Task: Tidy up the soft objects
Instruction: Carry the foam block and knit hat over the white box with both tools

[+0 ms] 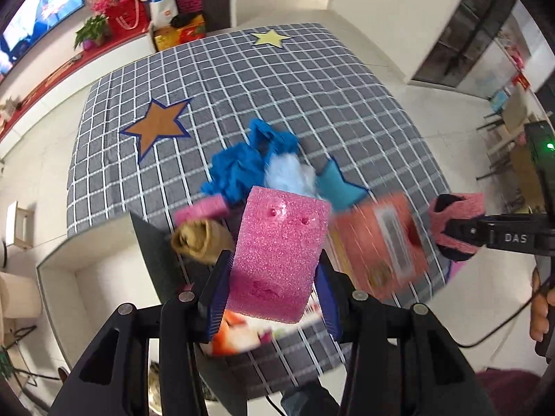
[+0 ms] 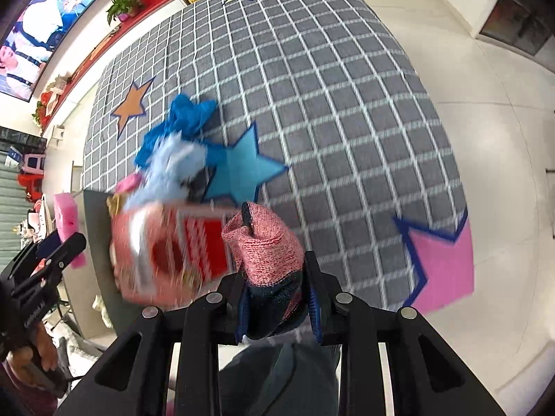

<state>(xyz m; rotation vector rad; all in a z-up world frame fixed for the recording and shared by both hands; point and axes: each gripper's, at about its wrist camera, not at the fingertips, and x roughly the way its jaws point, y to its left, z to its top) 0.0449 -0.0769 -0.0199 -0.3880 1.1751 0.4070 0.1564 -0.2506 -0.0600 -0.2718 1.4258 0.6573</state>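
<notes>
My left gripper (image 1: 274,284) is shut on a pink foam block (image 1: 277,242) and holds it above the checked rug. My right gripper (image 2: 277,298) is shut on a pink and navy knitted sock (image 2: 267,249); the sock also shows at the right of the left wrist view (image 1: 458,222). On the rug lie a crumpled blue cloth (image 1: 242,166), a light blue fluffy item (image 1: 288,173), a tan rolled cloth (image 1: 201,239), another pink foam piece (image 1: 201,208) and a pink box (image 1: 378,239).
The grey checked rug (image 1: 277,79) carries orange (image 1: 156,128), yellow (image 1: 269,38), blue (image 2: 242,170) and pink (image 2: 444,260) star patches. A dark flat board (image 1: 152,242) lies at the rug's near left. White tiled floor surrounds the rug.
</notes>
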